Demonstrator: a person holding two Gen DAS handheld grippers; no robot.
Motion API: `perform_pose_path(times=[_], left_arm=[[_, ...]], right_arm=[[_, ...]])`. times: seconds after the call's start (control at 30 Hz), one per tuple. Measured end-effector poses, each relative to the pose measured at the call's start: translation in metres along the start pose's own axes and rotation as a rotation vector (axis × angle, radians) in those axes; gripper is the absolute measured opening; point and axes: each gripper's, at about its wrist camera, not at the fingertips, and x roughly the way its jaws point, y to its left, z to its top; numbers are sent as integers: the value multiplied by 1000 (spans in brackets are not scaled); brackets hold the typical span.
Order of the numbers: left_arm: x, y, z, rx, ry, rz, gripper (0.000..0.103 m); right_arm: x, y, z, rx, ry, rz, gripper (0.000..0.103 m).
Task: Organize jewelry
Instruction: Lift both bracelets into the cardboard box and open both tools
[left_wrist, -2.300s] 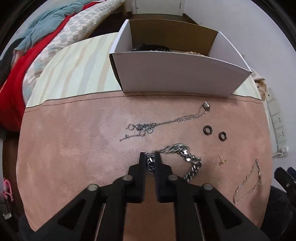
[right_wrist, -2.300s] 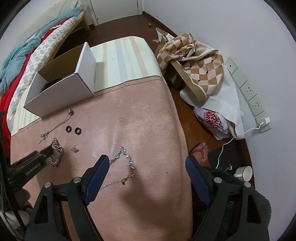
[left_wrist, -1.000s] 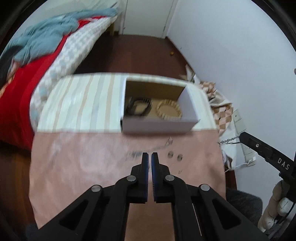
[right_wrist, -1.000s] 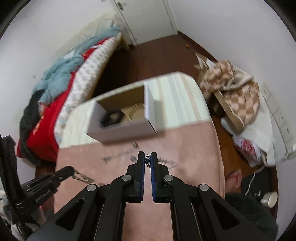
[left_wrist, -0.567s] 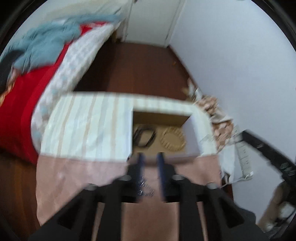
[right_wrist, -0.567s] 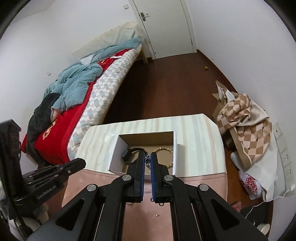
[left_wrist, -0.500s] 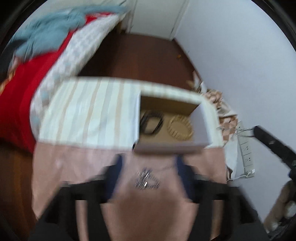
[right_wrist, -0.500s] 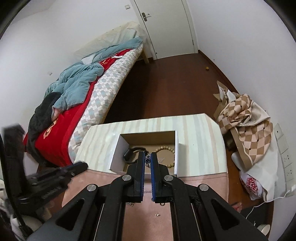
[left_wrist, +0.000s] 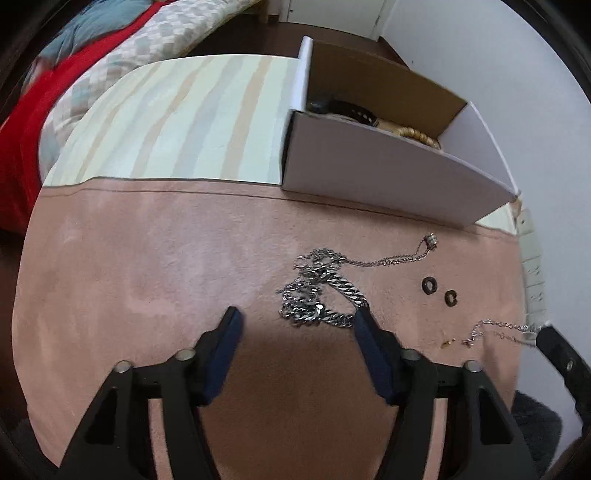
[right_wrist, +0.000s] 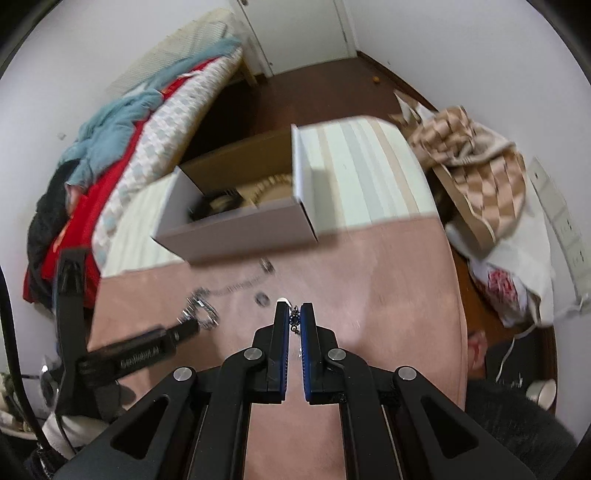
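A pink suede-like cloth (left_wrist: 147, 266) covers the near part of the worktop; its far part shows a pale striped top (left_wrist: 177, 122). On the stripes, at the far right in the left wrist view, stands an open white box (left_wrist: 388, 173) with brown inside walls; a dark band (left_wrist: 347, 109) and a beaded bracelet (left_wrist: 413, 133) lie in it. On the cloth, just in front of the box, a heavy silver chain (left_wrist: 317, 299) lies heaped, tangled with a thin chain (left_wrist: 391, 260) running right. Two dark rings (left_wrist: 439, 290) sit to the right of it, apart from each other, and a small gold piece (left_wrist: 447, 344) lies nearer. The left hand-held gripper (left_wrist: 295, 321) has its jaws apart, having just been closing, with the near edge of the heavy chain between the tips; the right finger (left_wrist: 364, 325) touches it. The right hand-held gripper (right_wrist: 294, 317) is clamped together on a fine necklace (right_wrist: 294, 318), which trails over the cloth at the right edge of the left view. Beyond the worktop are a dark wood floor (right_wrist: 325, 88), a bed (right_wrist: 122, 147) with red and blue covers on the left, a white door (right_wrist: 295, 29) far off, white walls, and checked fabric (right_wrist: 469, 155) heaped on the right.
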Motion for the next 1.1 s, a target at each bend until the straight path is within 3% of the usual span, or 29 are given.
perform_pose_path(times=[0.03, 0.1, 0.27, 0.53, 0.87, 1.0, 1.1], left_arm=[[0, -3, 0, 13, -11, 1, 17], [-1, -7, -1, 38, -23, 1, 6], [-21, 1, -9, 9, -40, -49, 6], [-96, 11, -11, -6, -115, -162, 6], [-139, -5, 65, 58, -198, -237, 6], [-126, -12, 102, 53, -194, -248, 6], [-103, -15, 119, 51, -144, -252, 6]], right_arm=[[3, -4, -5, 7, 10, -5, 6], [6, -8, -11, 16, 21, -11, 6], [1, -11, -12, 23, 17, -4, 6], [-31, 0, 15, 16, -46, 69, 6], [-72, 42, 89, -82, -141, 162, 6], [-66, 60, 124, -125, -149, 158, 6], [-43, 68, 148, -137, -114, 143, 6]])
